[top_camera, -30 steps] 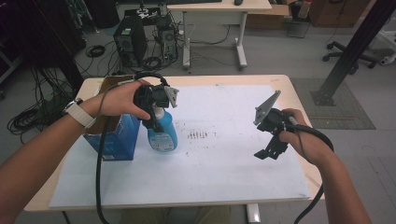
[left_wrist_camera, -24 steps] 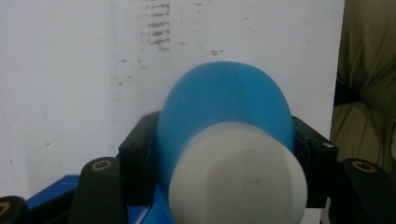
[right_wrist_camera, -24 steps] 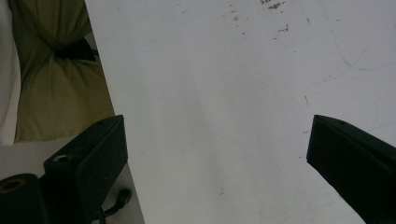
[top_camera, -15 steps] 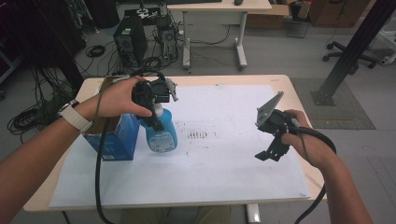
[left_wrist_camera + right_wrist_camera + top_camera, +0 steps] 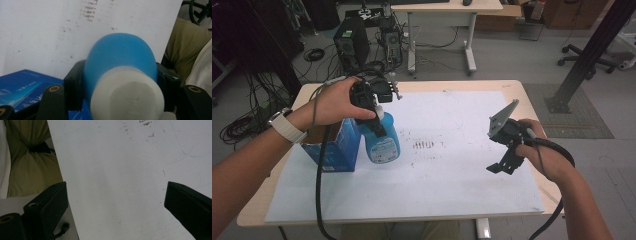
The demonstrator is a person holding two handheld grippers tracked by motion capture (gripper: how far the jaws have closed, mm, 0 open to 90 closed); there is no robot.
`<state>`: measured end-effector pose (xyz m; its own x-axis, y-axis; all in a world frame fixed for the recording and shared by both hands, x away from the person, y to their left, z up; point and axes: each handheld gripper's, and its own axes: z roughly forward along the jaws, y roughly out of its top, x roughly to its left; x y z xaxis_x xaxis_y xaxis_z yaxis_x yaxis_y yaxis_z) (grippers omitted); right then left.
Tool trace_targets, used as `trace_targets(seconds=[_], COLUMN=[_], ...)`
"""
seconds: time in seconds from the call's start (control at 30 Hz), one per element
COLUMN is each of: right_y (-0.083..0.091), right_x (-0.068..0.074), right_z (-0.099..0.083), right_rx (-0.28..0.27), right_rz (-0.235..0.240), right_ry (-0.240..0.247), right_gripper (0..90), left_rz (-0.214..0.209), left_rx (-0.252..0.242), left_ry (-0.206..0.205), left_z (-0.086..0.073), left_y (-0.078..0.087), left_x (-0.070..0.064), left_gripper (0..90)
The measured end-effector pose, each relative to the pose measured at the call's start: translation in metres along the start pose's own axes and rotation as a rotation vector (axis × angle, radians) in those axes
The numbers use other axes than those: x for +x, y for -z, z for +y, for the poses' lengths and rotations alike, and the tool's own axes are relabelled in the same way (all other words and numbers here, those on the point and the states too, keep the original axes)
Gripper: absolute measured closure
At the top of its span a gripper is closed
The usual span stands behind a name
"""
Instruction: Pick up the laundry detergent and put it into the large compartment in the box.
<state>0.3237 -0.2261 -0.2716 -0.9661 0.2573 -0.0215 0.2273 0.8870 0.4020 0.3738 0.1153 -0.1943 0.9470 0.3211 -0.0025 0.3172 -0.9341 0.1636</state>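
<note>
Left gripper (image 5: 117, 82) fingers clenched on neck of blue plastic bottle with white cap (image 5: 382, 142), upright on white sheet (image 5: 452, 175) over bench, touching blue cardboard box (image 5: 337, 150). Right gripper (image 5: 116, 202) fingers released, hovering.

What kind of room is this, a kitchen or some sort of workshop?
Most likely a lab or office workroom, not a kitchen. Computer towers stand on the floor among loose cables, beyond them stands a desk, and an office chair at the right. The table carries a stained white sheet.

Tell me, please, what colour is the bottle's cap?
White, on a blue bottle; the cap shows best in the left gripper view.
</note>
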Motion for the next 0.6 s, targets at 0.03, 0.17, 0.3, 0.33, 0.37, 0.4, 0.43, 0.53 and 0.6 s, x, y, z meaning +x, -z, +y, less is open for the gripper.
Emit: trace_targets(seconds=[0.03,0.17,0.3,0.33,0.37,0.4,0.43,0.53,0.6], right_y=[0.000,0.000,0.000,0.001,0.001,0.001,0.001,0.000,0.000], right_x=[0.000,0.001,0.001,0.001,0.001,0.002,0.002,0.003,0.003], right_z=[0.000,0.000,0.000,0.001,0.001,0.001,0.001,0.001,0.001], right_rx=[0.000,0.001,-0.002,-0.002,-0.001,-0.003,-0.003,-0.002,-0.003], right_rz=[0.000,0.000,-0.002,-0.002,-0.003,-0.002,-0.002,0.000,0.000], right_ry=[0.001,0.002,0.003,0.003,0.002,0.003,0.004,0.004,0.004], right_gripper=[5.5,5.5,5.5,5.5,5.5,5.4,5.5,5.5,5.5], left_rz=[0.001,-0.004,0.002,0.002,0.006,0.010,0.013,0.024,0.029], left_rx=[-0.001,0.008,0.001,0.012,0.021,0.020,0.026,0.024,0.021], left_ry=[0.013,0.049,0.082,0.093,0.099,0.107,0.117,0.143,0.162], left_z=[0.000,0.000,-0.001,-0.001,-0.001,-0.001,-0.001,-0.001,-0.002], left_y=[0.002,0.008,0.016,0.018,0.019,0.021,0.023,0.029,0.034], left_x=[0.000,0.000,-0.001,-0.001,-0.002,-0.002,-0.002,-0.003,-0.003], left_gripper=[37.5,37.5,37.5,37.5,37.5,37.5,37.5,37.5,37.5])
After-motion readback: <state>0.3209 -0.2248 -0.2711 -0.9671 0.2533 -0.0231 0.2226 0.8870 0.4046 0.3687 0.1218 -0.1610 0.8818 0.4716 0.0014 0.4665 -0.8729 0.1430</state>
